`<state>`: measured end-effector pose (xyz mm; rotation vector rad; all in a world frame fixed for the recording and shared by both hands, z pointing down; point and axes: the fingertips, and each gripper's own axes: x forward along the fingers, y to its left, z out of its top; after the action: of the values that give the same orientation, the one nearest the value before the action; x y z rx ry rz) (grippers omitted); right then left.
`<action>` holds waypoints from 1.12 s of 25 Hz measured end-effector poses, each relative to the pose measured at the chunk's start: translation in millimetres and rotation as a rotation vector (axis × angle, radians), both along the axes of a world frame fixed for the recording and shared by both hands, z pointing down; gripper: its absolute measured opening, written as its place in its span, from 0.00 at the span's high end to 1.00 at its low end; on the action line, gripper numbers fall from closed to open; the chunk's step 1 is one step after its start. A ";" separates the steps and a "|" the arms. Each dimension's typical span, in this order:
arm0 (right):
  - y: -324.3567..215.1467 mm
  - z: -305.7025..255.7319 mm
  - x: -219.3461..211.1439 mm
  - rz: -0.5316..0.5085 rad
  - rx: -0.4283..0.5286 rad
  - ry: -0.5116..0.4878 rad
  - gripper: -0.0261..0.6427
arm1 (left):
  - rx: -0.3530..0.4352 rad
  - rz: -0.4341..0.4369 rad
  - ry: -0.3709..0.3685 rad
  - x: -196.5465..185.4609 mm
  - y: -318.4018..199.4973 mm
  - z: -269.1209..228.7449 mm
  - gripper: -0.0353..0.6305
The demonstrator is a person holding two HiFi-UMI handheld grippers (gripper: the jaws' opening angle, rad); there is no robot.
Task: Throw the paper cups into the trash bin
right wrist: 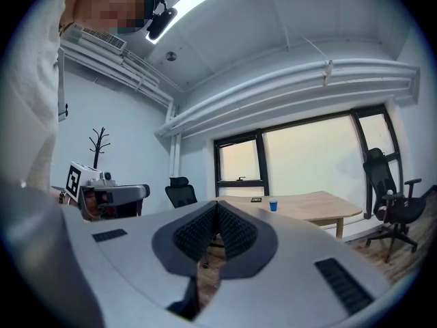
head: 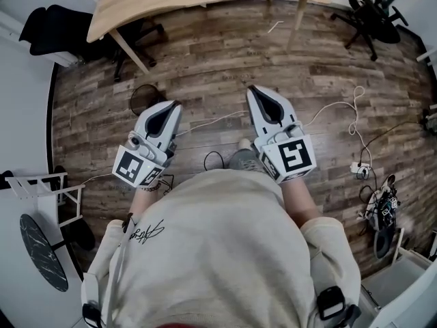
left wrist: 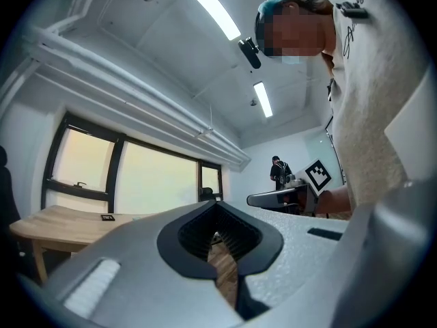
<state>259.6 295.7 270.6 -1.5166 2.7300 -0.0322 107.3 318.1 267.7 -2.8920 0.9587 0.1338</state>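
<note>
Wooden floor (head: 205,60) lies under the person, who holds both claws level and pointing forward. The left claw (head: 172,108) is closed with nothing in it. The right claw (head: 254,93) is closed and empty too. One small blue cup (right wrist: 273,206) stands on the counter (right wrist: 321,209), well apart ahead. I think it is better to open a claw before arriving there. Then it should close softly on the cup's wall, so the paper is not crushed.

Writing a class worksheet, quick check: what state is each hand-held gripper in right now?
Left hand-held gripper: closed, nothing between its jaws.
Right hand-held gripper: closed, holding nothing.
</note>
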 end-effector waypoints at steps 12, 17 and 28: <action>-67.6 -9.5 34.2 -0.047 0.020 0.018 0.94 | 0.017 -0.074 -0.009 28.5 -63.2 -9.4 0.94; -91.3 -3.3 59.5 -0.066 0.011 0.020 0.94 | 0.037 -0.087 0.027 54.2 -83.2 -11.0 0.94; -110.4 9.0 74.7 -0.098 -0.007 0.008 0.94 | 0.039 -0.116 0.055 73.3 -98.3 -11.7 0.94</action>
<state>334.2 185.3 279.5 -1.3869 2.8109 -0.0379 180.6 219.8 256.0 -2.8027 1.1174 0.2219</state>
